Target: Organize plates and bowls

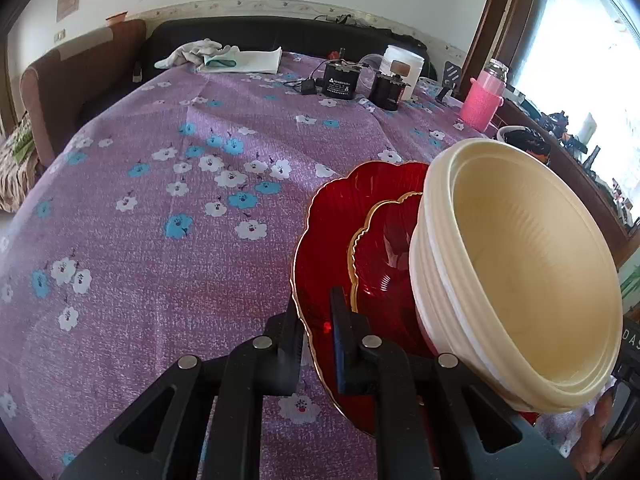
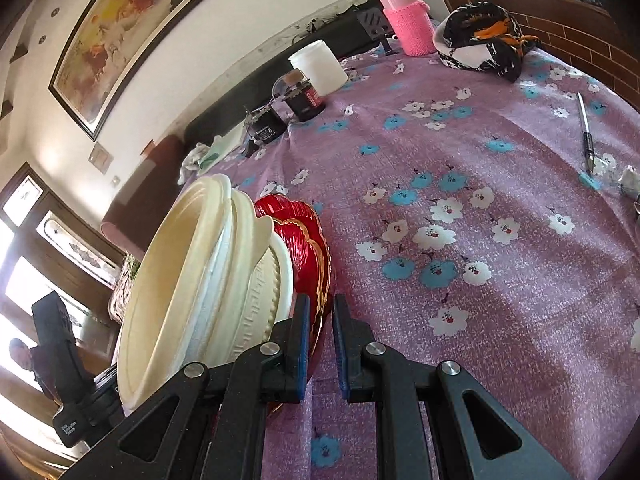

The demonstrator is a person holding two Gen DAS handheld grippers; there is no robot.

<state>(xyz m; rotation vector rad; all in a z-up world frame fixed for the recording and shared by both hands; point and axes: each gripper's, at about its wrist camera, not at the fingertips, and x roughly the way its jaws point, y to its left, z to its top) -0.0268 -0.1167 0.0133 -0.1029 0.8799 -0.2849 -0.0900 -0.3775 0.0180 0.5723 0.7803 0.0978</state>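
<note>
Red glass plates [image 1: 340, 240], scalloped and gold-rimmed, are held above the purple floral tablecloth [image 1: 160, 240], a smaller plate nested on a larger one, with stacked cream bowls [image 1: 520, 272] resting on top. The larger plate's rim is pinched by the left gripper [image 1: 316, 328], one finger on each face. On the opposite side, the red rim [image 2: 316, 248] is seen between the fingers of the right gripper [image 2: 320, 320], which are drawn close around it; whether both pads touch cannot be told. The cream bowls [image 2: 192, 280] are tilted in both views. A pink bottle [image 2: 408, 20], a white jar [image 2: 320, 66] and a pen [image 2: 584, 132] are seen farther off on the cloth.
</note>
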